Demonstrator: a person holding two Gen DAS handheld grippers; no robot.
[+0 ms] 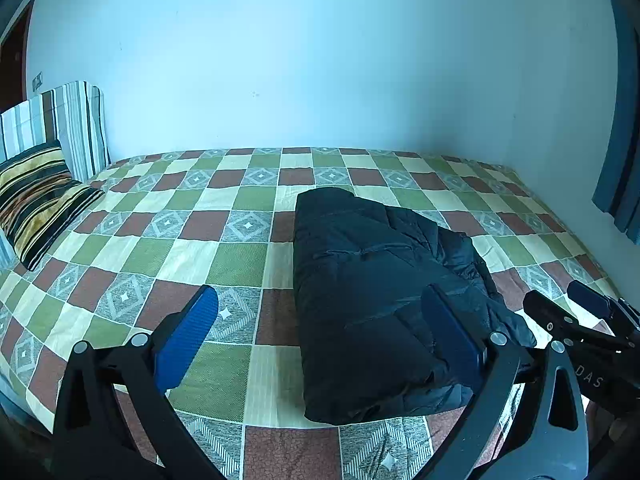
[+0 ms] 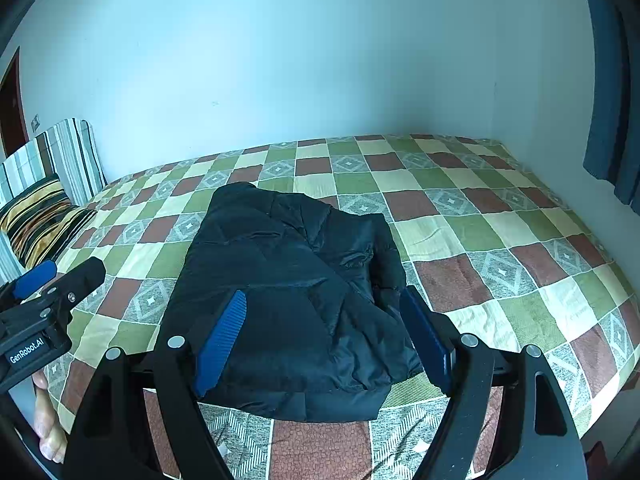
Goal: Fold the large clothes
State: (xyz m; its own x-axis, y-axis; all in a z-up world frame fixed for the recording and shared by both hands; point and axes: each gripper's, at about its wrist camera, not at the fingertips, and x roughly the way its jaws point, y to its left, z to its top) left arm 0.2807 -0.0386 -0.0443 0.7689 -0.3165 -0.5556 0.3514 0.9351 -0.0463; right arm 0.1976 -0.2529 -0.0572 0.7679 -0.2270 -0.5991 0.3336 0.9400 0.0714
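Note:
A dark padded jacket [image 1: 372, 300] lies folded into a thick bundle on the checked bedspread [image 1: 160, 248], near the bed's front edge. My left gripper [image 1: 320, 340] hovers open over the bundle's left side. Its left pad is over bare bedspread and its right pad over the jacket. In the right wrist view the jacket [image 2: 292, 280] fills the middle, and my right gripper [image 2: 324, 340] stands open above its near part, with the pads not pressing on it. Each gripper shows in the other's view: the right gripper [image 1: 560, 300] at the right, the left gripper [image 2: 64, 276] at the left.
A striped pillow [image 1: 36, 204] and a striped cushion [image 1: 76, 128] sit at the bed's left end. A pale wall [image 1: 320, 60] runs behind the bed, with a blue curtain [image 2: 616, 120] at the right. A person's hand [image 2: 48, 428] shows at the lower left.

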